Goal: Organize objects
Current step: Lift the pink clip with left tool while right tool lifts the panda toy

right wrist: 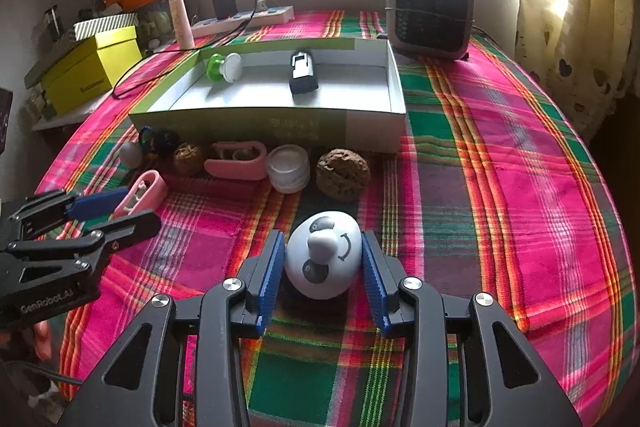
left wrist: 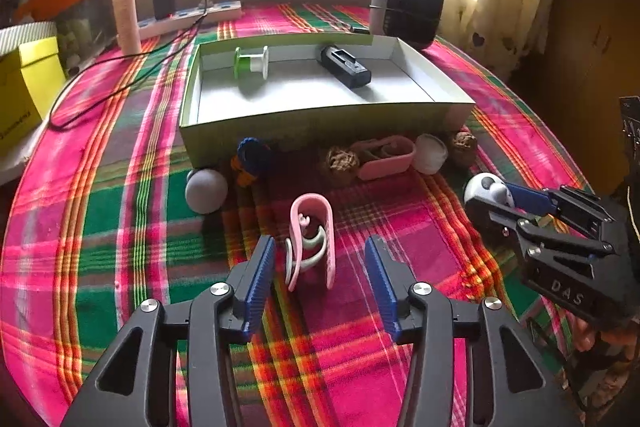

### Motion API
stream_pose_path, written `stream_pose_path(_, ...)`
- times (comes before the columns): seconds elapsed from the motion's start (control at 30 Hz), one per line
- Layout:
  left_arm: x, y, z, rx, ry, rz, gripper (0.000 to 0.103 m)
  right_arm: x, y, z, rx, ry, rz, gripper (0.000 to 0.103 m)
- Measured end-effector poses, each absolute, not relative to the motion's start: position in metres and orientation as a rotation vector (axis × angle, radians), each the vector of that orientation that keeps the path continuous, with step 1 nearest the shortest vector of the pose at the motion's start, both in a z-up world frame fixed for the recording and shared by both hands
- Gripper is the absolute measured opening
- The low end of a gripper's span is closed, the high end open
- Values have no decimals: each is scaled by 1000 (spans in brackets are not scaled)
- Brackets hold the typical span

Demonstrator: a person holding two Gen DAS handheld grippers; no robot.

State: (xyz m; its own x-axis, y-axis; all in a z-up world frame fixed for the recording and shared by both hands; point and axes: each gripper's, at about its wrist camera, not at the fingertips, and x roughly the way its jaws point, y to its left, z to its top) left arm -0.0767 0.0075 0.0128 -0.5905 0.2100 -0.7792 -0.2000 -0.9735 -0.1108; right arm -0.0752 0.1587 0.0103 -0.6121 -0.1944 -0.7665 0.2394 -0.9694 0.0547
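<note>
My left gripper point(left wrist: 320, 271) is open, its pads either side of a pink clip holder point(left wrist: 314, 247) standing on the plaid cloth, not touching it. My right gripper point(right wrist: 322, 267) is open around a white panda-faced egg toy point(right wrist: 322, 259), pads close to its sides with small gaps. The toy also shows in the left wrist view point(left wrist: 486, 187). The open box point(left wrist: 320, 121) behind holds a green-and-white spool point(left wrist: 251, 63) and a black device point(left wrist: 344, 67).
Along the box's front wall lie a grey ball point(left wrist: 206, 191), a blue-orange yarn piece point(left wrist: 250, 157), twine balls point(left wrist: 340, 163), a pink case point(left wrist: 386, 157) and a white jar point(left wrist: 430, 153). A heater point(right wrist: 430, 11), power strip point(right wrist: 244, 17) and yellow box point(right wrist: 90, 69) stand at the back and left.
</note>
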Motion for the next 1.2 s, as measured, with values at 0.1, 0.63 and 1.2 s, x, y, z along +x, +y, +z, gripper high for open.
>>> stream_pose_path(0.1,-81,7,13,-1284,-29,2627,45,-76,157,10,1238,85,-2616,40)
stream_pose_path(0.63,-87,9,11,-1292,18,2686,30,-77,155,10,1241,93,-2615,40)
stream_pose_path(1.2,-86,4,12,-1304,7,2695,21,-77,155,10,1237,89,-2616,40)
